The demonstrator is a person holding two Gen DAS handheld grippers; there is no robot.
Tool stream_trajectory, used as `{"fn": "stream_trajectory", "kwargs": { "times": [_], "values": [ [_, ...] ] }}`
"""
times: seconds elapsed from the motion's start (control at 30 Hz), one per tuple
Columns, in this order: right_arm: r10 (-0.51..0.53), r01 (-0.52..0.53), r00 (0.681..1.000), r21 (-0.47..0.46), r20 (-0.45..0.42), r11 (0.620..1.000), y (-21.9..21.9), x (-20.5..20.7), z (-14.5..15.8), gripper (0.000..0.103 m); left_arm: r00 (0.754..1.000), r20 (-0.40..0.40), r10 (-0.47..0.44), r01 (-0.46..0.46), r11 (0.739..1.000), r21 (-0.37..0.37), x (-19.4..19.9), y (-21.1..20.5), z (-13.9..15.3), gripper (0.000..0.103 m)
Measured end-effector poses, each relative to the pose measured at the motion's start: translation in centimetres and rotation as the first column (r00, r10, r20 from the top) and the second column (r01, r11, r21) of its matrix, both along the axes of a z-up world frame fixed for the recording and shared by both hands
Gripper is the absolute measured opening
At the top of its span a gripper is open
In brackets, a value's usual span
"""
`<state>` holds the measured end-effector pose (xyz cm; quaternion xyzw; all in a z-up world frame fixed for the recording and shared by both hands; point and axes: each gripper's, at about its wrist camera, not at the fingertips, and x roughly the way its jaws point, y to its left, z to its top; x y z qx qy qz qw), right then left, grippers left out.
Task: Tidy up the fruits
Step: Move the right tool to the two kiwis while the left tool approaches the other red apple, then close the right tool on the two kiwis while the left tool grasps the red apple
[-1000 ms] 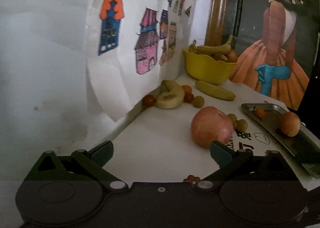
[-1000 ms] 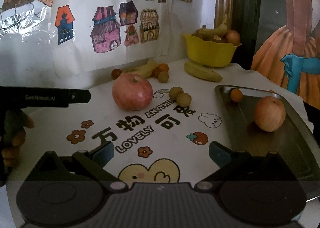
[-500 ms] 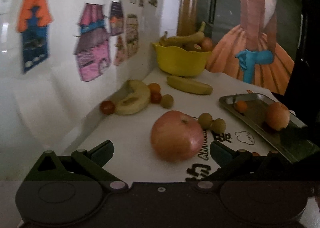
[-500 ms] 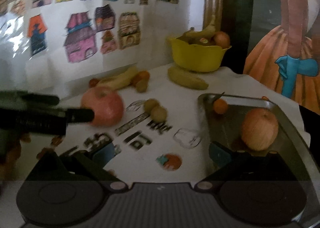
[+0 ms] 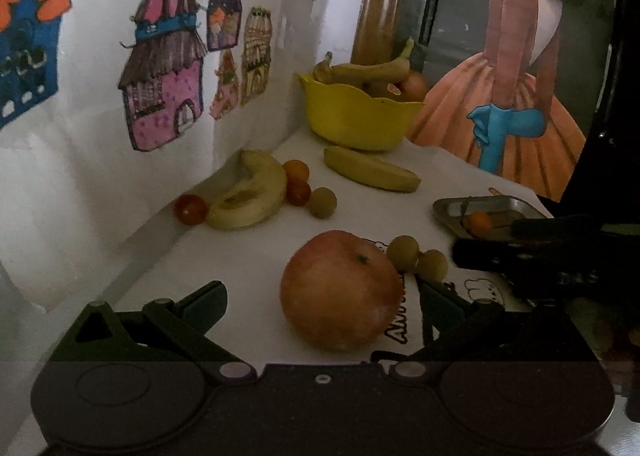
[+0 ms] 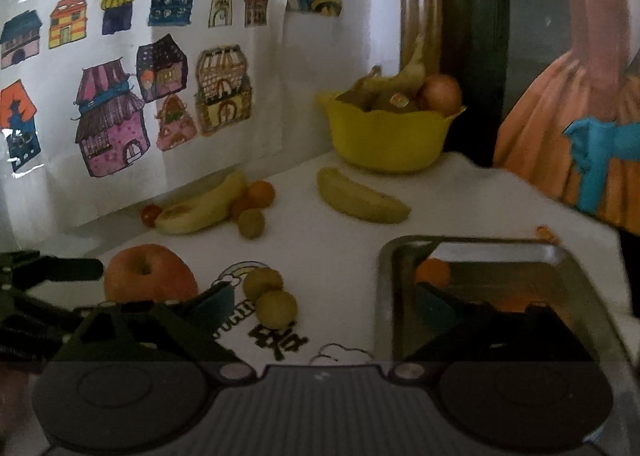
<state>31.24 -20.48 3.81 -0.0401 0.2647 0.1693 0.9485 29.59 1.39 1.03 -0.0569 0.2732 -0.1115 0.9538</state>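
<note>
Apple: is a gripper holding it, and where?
No. The apple sits free between the left gripper's open fingers. Neither gripper holds anything.

Left gripper (image 5: 322,298): matte black housing, two round recessed discs on top, silver screw heads at the finger pivots, small one at centre; black linkage fingers (image 5: 200,302) with teal pads. Right gripper (image 6: 322,302): same build, ribbed grey centre panel; seen at 3 o'clock from the left camera, black body with faint lettering.

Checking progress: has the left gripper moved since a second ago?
Yes. The left gripper has closed in on the big apple, which now sits between its open fingers.
</note>
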Motion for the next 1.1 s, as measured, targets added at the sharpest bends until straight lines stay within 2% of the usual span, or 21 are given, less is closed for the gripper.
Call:
{"fn": "stream_trajectory", "kwargs": {
  "times": [0.27,0.33,0.43,0.67,0.8,0.9,1.1],
  "values": [
    [0.072,-0.066,0.993,0.062,-0.095,0.996,1.7,2.6,-0.9,0.076,0.999,-0.033,-0.036,0.035,0.999,-0.034,0.8,-0.3,-0.4,0.086],
    [0.074,-0.067,0.991,0.069,-0.109,0.995,2.0,3.0,-1.2,0.068,0.998,-0.050,-0.027,0.024,0.998,-0.059,1.2,0.1,-0.5,0.080],
    [0.065,-0.057,0.991,0.068,-0.119,0.996,2.2,3.3,-1.6,0.057,0.998,-0.063,-0.025,0.018,0.995,-0.101,1.5,0.6,-0.8,0.079],
    [0.070,-0.061,0.990,0.074,-0.123,0.995,2.5,3.4,-2.2,0.047,0.998,-0.053,-0.023,0.017,0.993,-0.114,1.5,0.6,-0.8,0.077],
    [0.062,-0.054,0.992,0.076,-0.110,0.996,2.6,3.5,-2.3,0.040,0.998,-0.046,-0.035,0.029,0.991,-0.130,1.5,0.6,-0.7,0.070],
    [0.061,-0.054,0.993,0.070,-0.101,0.996,2.7,3.4,-2.3,0.034,0.998,-0.046,-0.035,0.028,0.991,-0.133,1.5,0.6,-0.7,0.070],
    [0.058,-0.052,0.995,0.066,-0.083,0.996,2.8,3.2,-2.4,0.033,0.998,-0.050,-0.023,0.014,0.986,-0.167,1.4,1.0,-0.9,0.070]
  ]
}}
